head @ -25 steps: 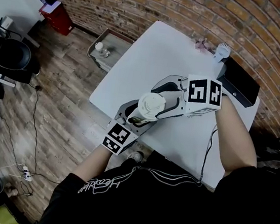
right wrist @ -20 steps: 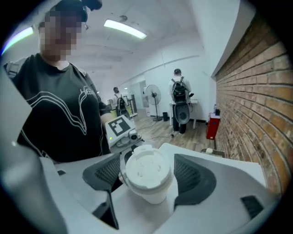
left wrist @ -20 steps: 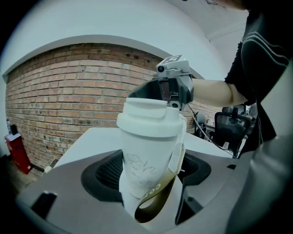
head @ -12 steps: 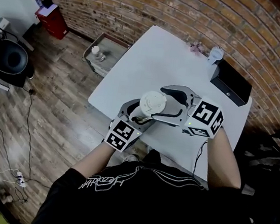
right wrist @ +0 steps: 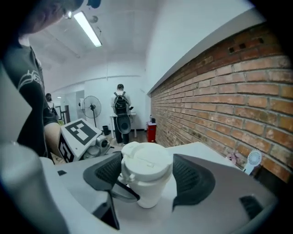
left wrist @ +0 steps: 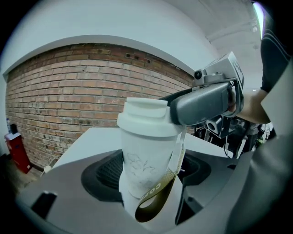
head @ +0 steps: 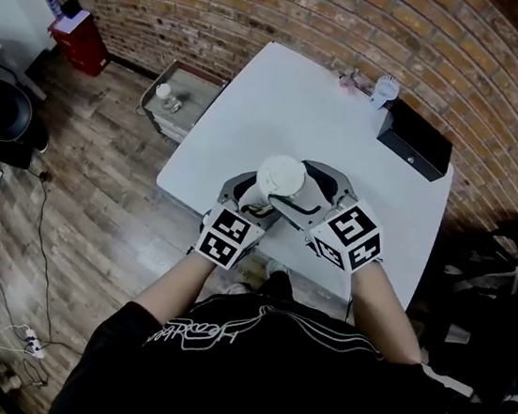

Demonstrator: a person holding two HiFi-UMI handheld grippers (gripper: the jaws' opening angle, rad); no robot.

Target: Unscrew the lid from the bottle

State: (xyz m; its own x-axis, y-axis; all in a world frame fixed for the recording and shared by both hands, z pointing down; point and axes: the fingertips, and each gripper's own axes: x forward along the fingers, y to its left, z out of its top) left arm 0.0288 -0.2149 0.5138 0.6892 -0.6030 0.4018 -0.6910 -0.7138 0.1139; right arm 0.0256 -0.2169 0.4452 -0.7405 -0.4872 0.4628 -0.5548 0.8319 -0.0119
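A white bottle [left wrist: 145,167] with a white screw lid [head: 280,177] stands upright near the front edge of the white table [head: 292,102]. An olive strap [left wrist: 165,189] hangs down its side. My left gripper [head: 248,202] is shut on the bottle's body from the near left. My right gripper [head: 311,187] reaches in from the near right, its jaws on either side of the lid [right wrist: 146,160]. Those jaws have just been opening; the left pad [right wrist: 110,172] lies against the lid, the right pad [right wrist: 193,179] stands just off it.
A black box [head: 415,140], a small white fan [head: 386,86] and a pink item [head: 349,81] sit at the table's far edge by the brick wall. On the floor to the left are a crate [head: 174,100], a red box [head: 75,37] and a black chair [head: 2,111].
My right gripper has swung from the bottle's right side round toward the person and rolled, its marker cube now low at the right. The left gripper and bottle have kept still.
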